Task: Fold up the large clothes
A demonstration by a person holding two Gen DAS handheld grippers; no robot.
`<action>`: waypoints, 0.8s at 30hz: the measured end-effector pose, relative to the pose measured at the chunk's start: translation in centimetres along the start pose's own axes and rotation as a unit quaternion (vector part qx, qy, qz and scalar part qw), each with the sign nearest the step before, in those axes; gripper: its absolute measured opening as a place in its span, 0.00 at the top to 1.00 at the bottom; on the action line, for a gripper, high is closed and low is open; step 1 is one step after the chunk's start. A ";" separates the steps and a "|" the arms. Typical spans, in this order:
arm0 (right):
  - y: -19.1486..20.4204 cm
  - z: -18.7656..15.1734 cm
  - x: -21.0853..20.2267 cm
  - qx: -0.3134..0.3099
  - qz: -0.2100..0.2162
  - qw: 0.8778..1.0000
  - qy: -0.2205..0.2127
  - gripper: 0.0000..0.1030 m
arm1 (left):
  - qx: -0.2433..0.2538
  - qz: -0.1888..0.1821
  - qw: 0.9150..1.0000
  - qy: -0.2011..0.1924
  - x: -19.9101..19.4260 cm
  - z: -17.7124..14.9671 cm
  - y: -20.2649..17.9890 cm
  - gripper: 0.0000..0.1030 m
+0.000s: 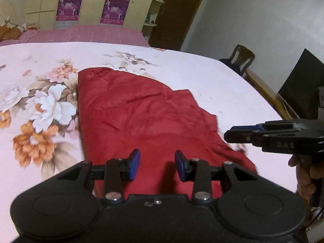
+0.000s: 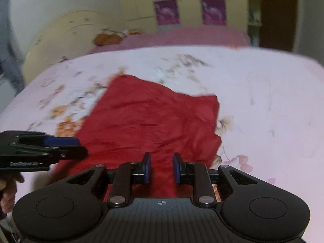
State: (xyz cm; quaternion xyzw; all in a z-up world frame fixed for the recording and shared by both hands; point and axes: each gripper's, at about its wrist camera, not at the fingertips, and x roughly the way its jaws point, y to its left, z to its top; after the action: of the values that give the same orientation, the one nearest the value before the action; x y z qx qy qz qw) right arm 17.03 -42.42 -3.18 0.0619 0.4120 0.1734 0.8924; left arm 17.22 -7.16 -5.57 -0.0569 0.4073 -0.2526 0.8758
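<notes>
One red garment (image 1: 141, 117) on one floral bed sheet (image 1: 40, 64) — two grippers, left (image 1: 157, 165) and right (image 2: 161, 168), each with two blue pads. One wooden chair (image 1: 244, 57) — four purple posters (image 1: 69, 7) behind.

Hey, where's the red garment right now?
The red garment lies flat on the floral bedsheet, centre of both wrist views, just ahead of both grippers, neither holding it.

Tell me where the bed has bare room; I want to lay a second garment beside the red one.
Bare sheet lies right of the red garment up to the bed's edge, and beyond its far end toward the pink blanket. The left side is also free. The near edge is crowded: both tools, left tool and right tool, hang there.
</notes>
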 end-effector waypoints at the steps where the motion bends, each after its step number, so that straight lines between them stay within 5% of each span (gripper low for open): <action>1: 0.6 -0.4 -0.7 -0.004 0.012 1.000 0.002 0.78 | -0.001 0.001 1.000 0.000 -0.2 -0.3 -0.3 0.65; 8: 1.8 -4.3 0.5 -0.024 0.017 0.998 0.051 0.78 | 0.015 0.039 0.999 0.015 -0.4 -3.6 -1.6 0.65; 18: 0.7 -8.4 4.3 -0.035 0.016 0.998 0.050 0.78 | 0.030 0.061 0.997 0.028 2.6 -5.8 -0.9 0.65; 24: 0.3 -7.0 2.6 -0.021 0.018 0.998 0.048 0.78 | -0.021 0.028 0.999 0.009 -0.3 -4.8 -0.3 0.66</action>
State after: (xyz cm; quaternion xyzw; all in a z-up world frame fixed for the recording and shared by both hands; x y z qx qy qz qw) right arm 13.24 -41.39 -9.51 0.0423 0.4497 0.2011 0.8692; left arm 13.36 -6.78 -8.47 -0.0613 0.4218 -0.2205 0.8774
